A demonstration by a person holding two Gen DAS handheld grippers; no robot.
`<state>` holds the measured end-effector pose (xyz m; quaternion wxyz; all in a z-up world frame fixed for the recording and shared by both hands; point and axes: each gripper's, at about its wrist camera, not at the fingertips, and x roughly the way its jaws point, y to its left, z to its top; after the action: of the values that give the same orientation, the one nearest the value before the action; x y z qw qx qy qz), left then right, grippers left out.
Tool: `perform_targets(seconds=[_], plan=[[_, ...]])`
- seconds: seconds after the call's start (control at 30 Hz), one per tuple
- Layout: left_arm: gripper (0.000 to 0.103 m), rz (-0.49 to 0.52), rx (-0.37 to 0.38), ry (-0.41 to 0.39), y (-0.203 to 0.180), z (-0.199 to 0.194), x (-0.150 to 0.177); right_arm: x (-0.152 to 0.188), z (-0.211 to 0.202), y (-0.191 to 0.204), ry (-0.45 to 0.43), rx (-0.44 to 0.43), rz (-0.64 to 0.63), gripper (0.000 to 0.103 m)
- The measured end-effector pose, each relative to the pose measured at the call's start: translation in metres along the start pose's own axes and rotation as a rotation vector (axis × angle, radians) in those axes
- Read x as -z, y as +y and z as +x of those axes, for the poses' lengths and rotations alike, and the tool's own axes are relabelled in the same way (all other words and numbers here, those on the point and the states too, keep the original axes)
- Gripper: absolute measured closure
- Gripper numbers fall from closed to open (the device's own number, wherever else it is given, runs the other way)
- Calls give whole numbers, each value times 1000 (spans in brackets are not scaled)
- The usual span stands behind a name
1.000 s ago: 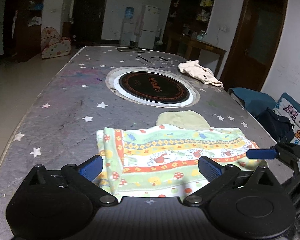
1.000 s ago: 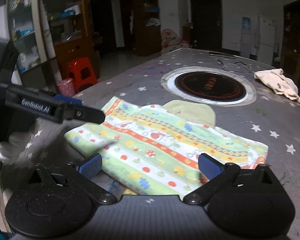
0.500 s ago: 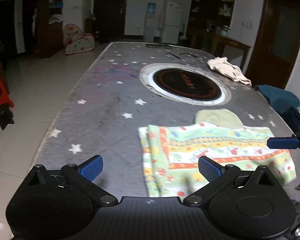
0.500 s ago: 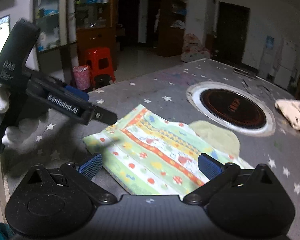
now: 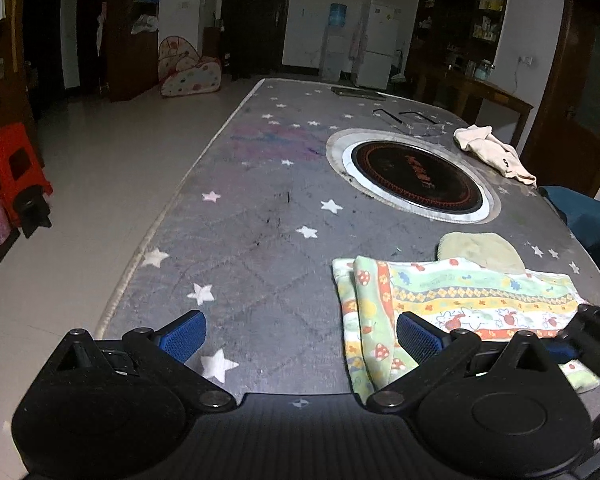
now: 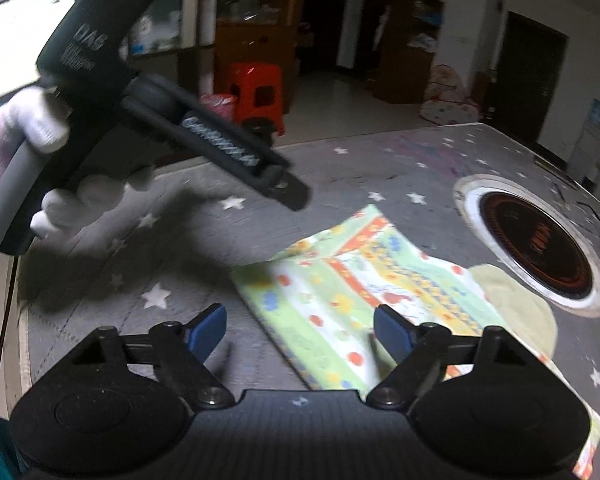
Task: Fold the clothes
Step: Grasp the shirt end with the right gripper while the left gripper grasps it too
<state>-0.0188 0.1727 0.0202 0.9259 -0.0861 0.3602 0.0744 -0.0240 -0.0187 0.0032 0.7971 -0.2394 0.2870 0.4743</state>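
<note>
A folded green, yellow and orange patterned garment (image 5: 452,304) lies flat on the grey star-patterned table (image 5: 260,216); it also shows in the right wrist view (image 6: 364,280). My left gripper (image 5: 300,336) is open and empty, held above the table left of the garment's left edge. It shows from the side in the right wrist view (image 6: 204,140), raised above the table. My right gripper (image 6: 298,334) is open and empty, low over the garment's near corner. A cream garment (image 5: 496,156) lies crumpled at the far right.
A round black hotplate with a metal ring (image 5: 414,174) is set in the table's middle. A pale green cloth (image 5: 480,248) lies behind the patterned garment. The table's left edge (image 5: 156,236) drops to the floor. A red stool (image 5: 12,172) stands on the floor at the left.
My left gripper has swung left and lifted away from the garment, which now lies at its right. My right gripper has moved toward the garment's left corner. Both stay open.
</note>
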Motion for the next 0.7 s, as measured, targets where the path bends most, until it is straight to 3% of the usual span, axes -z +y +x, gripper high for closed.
perform_targets(seconds=[0.43, 0.57, 0.7], plan=[[0, -79, 44, 57, 1, 12, 2, -9, 36, 29, 43, 18, -127, 45], [0, -114, 64, 70, 3, 15, 1, -10, 37, 25, 43, 29, -103, 63], [0, -156, 84, 80, 5, 18, 0, -10, 34, 13, 26, 5, -29, 72]])
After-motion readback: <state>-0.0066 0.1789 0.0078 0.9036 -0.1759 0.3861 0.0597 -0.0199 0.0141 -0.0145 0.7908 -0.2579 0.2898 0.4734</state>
